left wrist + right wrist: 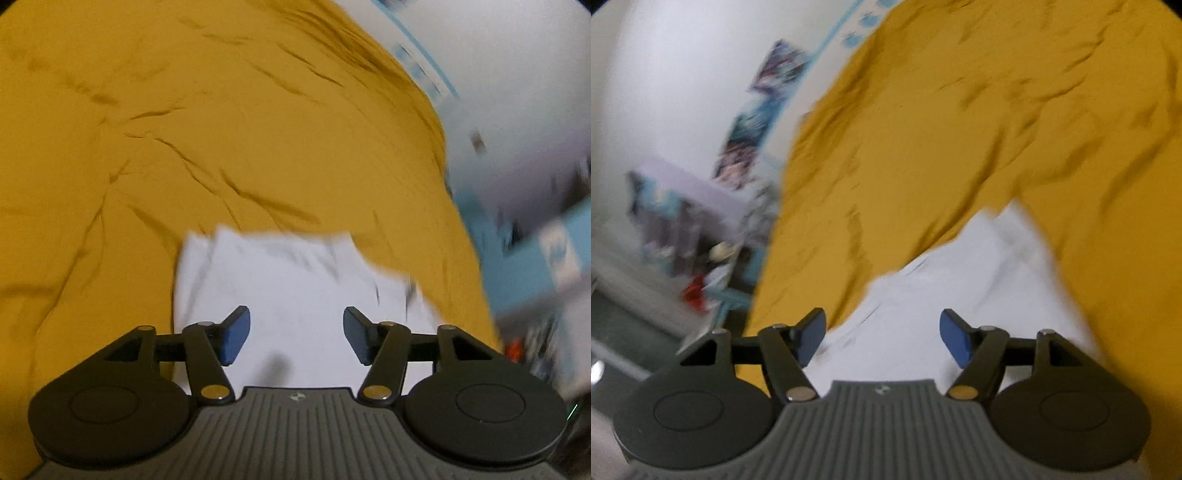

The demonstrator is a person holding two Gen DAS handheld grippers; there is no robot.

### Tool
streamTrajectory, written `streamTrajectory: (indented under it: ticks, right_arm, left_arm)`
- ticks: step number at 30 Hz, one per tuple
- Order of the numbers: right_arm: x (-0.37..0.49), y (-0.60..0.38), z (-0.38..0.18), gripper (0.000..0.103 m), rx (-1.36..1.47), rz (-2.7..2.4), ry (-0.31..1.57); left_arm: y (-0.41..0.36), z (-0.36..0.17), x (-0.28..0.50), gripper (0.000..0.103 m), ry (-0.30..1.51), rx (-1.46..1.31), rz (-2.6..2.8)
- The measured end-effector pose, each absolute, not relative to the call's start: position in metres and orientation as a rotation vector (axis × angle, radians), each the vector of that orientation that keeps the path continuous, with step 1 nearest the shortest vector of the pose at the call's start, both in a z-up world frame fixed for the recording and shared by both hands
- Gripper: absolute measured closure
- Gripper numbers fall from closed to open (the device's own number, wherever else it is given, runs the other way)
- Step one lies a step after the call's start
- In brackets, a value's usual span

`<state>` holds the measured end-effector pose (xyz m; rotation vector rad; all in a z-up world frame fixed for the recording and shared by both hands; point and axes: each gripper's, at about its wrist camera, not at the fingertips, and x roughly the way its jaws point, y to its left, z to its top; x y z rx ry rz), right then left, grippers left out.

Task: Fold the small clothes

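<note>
Currently both views are blurred. My left gripper [296,334] has its jaws spread with nothing between the blue pads [235,336]; the white garment [295,291] lies beyond it on the mustard bedsheet [221,129], reaching toward 12 o'clock. My right gripper [882,338] is likewise spread and empty, over the same garment [960,280], which here runs toward 1 o'clock. Only the right view shows the cluttered shelf [683,221] at 9 o'clock. Left view has blurry blue boxes [535,258] at 3 o'clock.
</note>
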<state>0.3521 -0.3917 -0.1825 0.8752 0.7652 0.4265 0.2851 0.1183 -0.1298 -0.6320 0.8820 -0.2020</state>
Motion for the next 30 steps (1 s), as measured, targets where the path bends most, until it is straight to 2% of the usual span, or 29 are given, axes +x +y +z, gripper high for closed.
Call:
streamTrajectory:
  ticks: [3, 9, 16, 30]
  right_arm:
    - [0.308, -0.383, -0.171, 0.036, 0.813, 0.47, 0.761]
    - [0.248, -0.382, -0.164, 0.03, 0.803, 0.444, 0.728]
    - [0.224, -0.412, -0.188, 0.03, 0.848, 0.29, 0.796]
    - [0.216, -0.421, -0.202, 0.034, 0.807, 0.2, 0.76]
  left_arm:
    - [0.095, -0.118, 0.243, 0.035, 0.91, -0.535, -0.219]
    - [0.081, -0.121, 0.18, 0.035, 0.912, -0.514, -0.199]
    - [0.086, -0.133, 0.171, 0.035, 0.897, -0.57, -0.191]
    - [0.094, -0.144, 0.153, 0.032, 0.839, -0.585, -0.241]
